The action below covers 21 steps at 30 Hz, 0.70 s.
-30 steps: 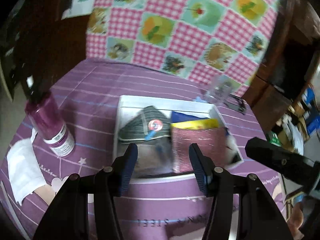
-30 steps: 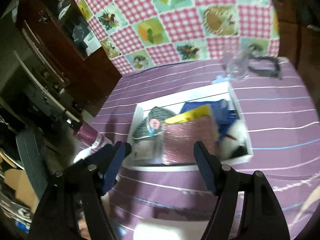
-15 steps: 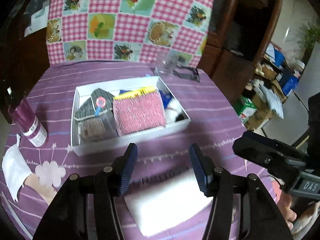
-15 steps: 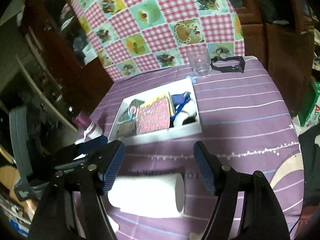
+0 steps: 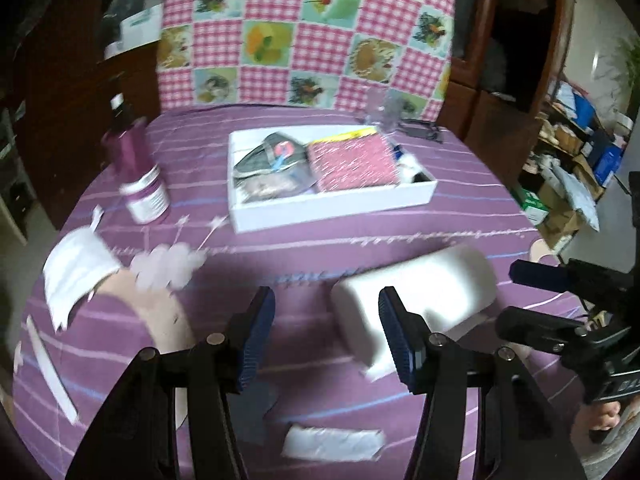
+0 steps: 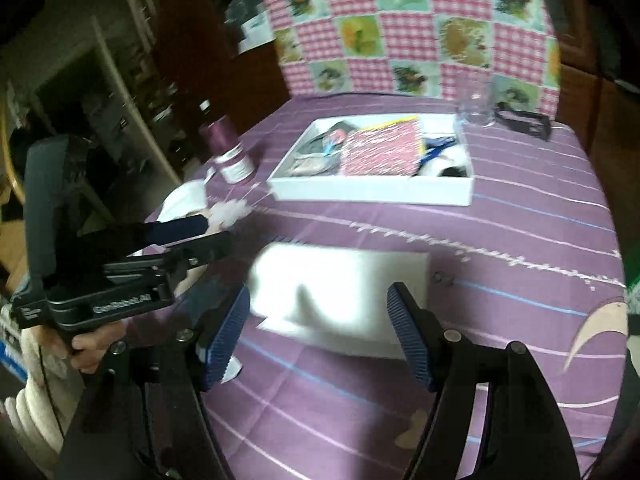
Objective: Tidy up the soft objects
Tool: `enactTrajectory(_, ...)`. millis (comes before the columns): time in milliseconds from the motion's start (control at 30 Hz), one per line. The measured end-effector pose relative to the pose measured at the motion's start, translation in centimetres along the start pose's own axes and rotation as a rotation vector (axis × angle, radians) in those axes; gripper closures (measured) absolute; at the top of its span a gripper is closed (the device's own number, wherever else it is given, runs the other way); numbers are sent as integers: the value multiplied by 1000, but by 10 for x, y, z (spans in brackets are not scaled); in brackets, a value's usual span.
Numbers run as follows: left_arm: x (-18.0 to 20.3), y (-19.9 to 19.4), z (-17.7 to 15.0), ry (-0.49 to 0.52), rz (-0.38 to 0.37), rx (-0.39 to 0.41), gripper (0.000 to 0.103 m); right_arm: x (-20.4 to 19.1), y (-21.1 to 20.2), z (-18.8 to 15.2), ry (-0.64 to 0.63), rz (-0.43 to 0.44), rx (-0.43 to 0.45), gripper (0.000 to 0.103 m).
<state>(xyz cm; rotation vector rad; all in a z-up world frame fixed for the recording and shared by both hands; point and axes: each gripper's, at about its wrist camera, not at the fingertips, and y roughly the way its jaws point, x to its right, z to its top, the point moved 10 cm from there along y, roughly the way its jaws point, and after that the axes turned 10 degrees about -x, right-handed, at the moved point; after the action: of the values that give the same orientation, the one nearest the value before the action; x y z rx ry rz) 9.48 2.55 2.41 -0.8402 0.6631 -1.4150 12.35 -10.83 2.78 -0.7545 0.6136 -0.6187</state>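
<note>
Both grippers, left gripper (image 5: 326, 332) and right gripper (image 6: 318, 330), hover jaws apart and empty near the white paper roll (image 5: 416, 300); best straddle it squarely, squeezing gently.

Purple cloth (image 5: 460, 200) with thin woven stripes is covering the table, looking matt and soft; behind it a pink gingham cloth (image 5: 304, 32) with printed fruit squares is hanging, also matt. White paper roll (image 5: 416, 296) is looking soft and matt, white box (image 5: 332, 210) is showing smooth matt card or plastic walls, red glittery pouch (image 5: 352, 164) inside is looking rough and sparkly. Bottle (image 5: 140, 176) is showing glossy purple plastic with a white paper label; each hand-held gripper (image 5: 326, 332) (image 6: 318, 332) is showing matt black plastic arms, ribbed blue rubbery pads (image 5: 256, 340) and shiny metal screws.
</note>
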Motion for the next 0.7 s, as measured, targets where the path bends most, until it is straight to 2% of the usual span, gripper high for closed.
enactTrajectory(133, -21, 1, -21, -33, 50, 14, 49, -9, 11, -10, -29, 15, -15, 31)
enactTrajectory(300, -44, 4, -43, -100, 44, 26, 49, -27, 20, -20, -97, 30, -36, 31)
enactTrajectory(400, -59, 12, -57, -142, 46, 9, 49, -43, 28, -21, -179, -3, -45, 31)
enactTrajectory(533, -73, 23, -72, -182, 50, -32, 49, -67, 46, -27, -322, -98, -83, 31)
enactTrajectory(633, -80, 26, -78, -210, 48, -48, 49, -88, 62, -39, -426, -50, -141, 31)
enactTrajectory(700, -85, 29, -80, -225, 80, -65, 49, -97, 71, -41, -472, -7, -158, 31)
